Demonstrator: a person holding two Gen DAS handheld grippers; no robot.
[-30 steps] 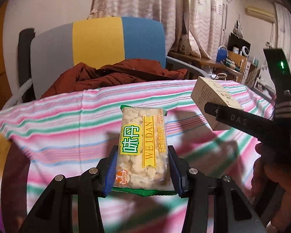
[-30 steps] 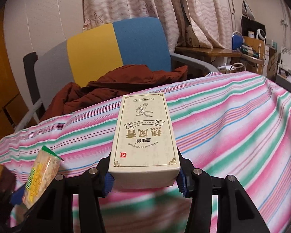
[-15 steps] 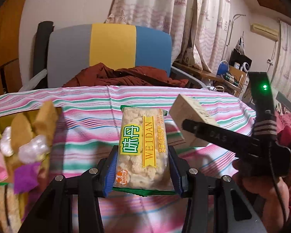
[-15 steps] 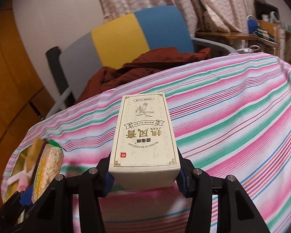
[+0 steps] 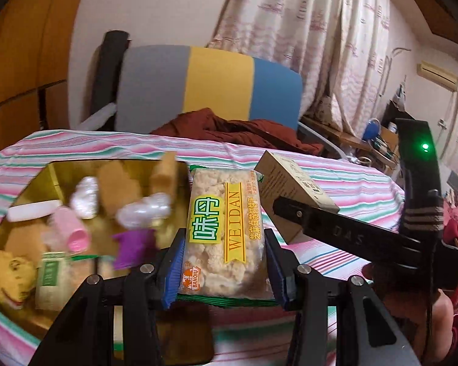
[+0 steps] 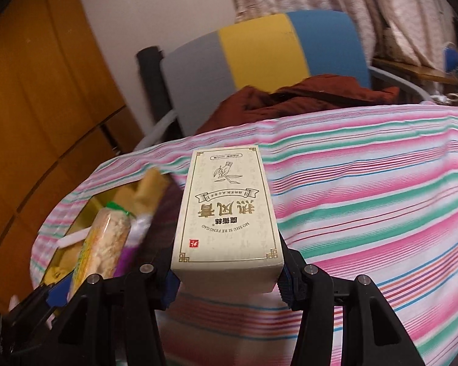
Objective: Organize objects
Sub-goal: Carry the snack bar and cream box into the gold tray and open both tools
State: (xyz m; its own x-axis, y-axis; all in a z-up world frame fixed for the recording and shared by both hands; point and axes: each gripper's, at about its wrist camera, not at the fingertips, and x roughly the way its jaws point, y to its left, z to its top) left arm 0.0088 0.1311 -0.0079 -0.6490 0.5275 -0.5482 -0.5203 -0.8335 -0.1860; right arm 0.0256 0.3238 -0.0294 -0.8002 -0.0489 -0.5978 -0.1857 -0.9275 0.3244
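My left gripper [image 5: 221, 270] is shut on a clear snack packet [image 5: 224, 235] with a yellow-green label, held above the striped tablecloth [image 5: 336, 180]. Just left of it lies a gold tray [image 5: 55, 170] with several small items: pink and white bottles, a purple piece, biscuits. My right gripper [image 6: 227, 277] is shut on a cream carton box [image 6: 227, 210] with gold print. In the left wrist view that box [image 5: 293, 192] and the right gripper [image 5: 336, 231] hang close on the right. The right wrist view shows the snack packet [image 6: 102, 241] at lower left, over the tray [image 6: 97, 204].
A grey, yellow and blue chair [image 5: 210, 85] with a rust-red jacket [image 5: 238, 131] stands behind the table. Curtains [image 5: 305, 30] hang at the back. A cluttered desk [image 5: 375, 143] is at far right. A wooden cabinet [image 6: 30, 106] is on the left.
Both grippers have swung left with their loads still gripped. The gold tray with its items has come into view at the left, right beside the snack packet.
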